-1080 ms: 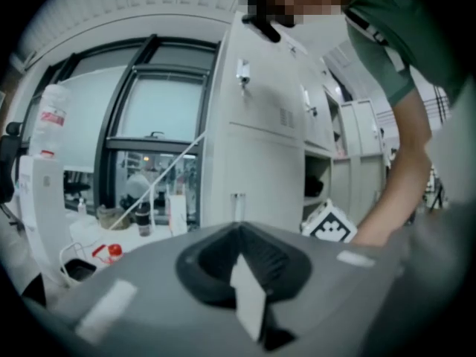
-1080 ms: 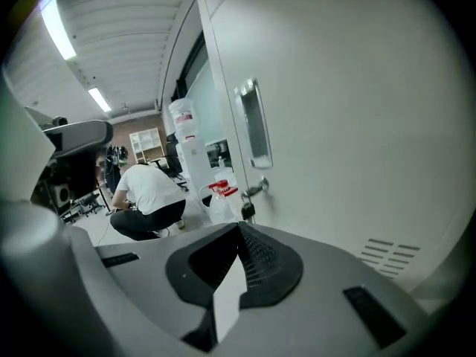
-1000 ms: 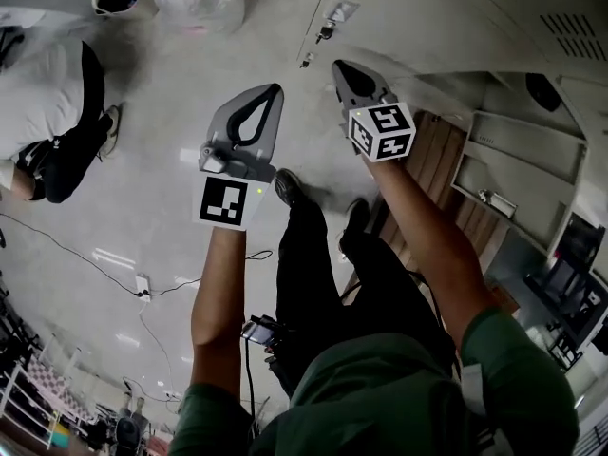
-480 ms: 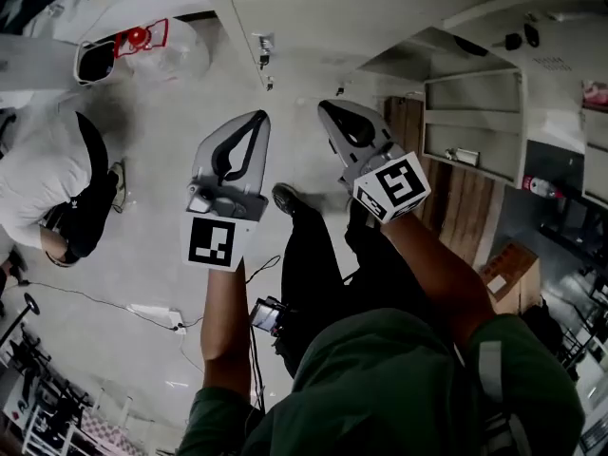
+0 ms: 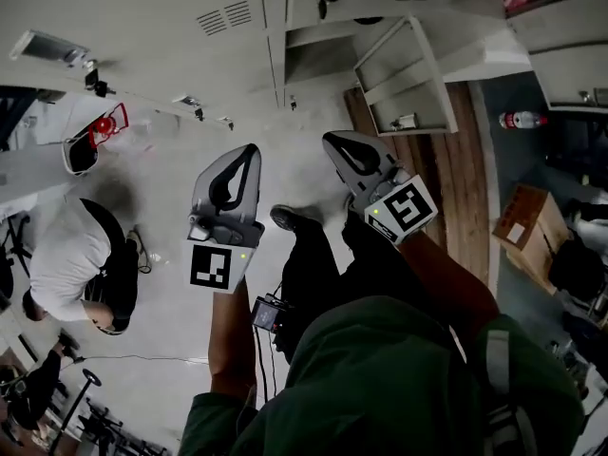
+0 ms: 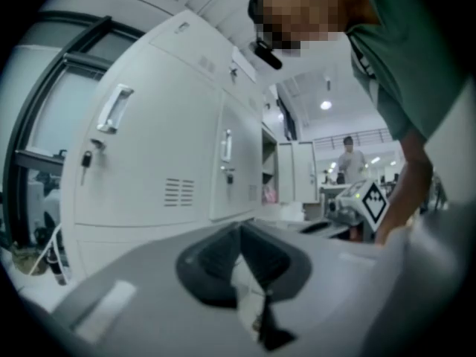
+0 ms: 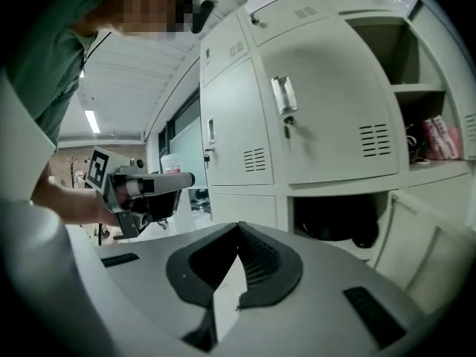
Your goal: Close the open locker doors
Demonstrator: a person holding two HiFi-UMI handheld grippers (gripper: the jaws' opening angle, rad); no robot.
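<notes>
White lockers (image 5: pixel 190 27) fill the top of the head view. One door (image 5: pixel 399 74) hangs open, showing a shelf with small items inside. In the right gripper view the open compartments (image 7: pixel 416 88) lie to the right of a closed door with a handle (image 7: pixel 320 117), and a lower bay (image 7: pixel 335 218) also stands open. My left gripper (image 5: pixel 252 148) and right gripper (image 5: pixel 328 139) are held side by side in the air, short of the lockers and touching nothing. Both are shut with nothing between the jaws, as their own views confirm for the left gripper (image 6: pixel 239 227) and the right gripper (image 7: pixel 238 225).
A person (image 5: pixel 85 264) crouches on the grey floor at the left, near a red and white container (image 5: pixel 95 136). A wooden strip (image 5: pixel 465 188), a cardboard box (image 5: pixel 527 226) and a bottle (image 5: pixel 521 120) lie to the right. Another person (image 6: pixel 349 158) stands far off.
The head view has swung toward the lockers, so more of their fronts and the open door now show. Both grippers stay shut and side by side, shifted slightly lower in the picture.
</notes>
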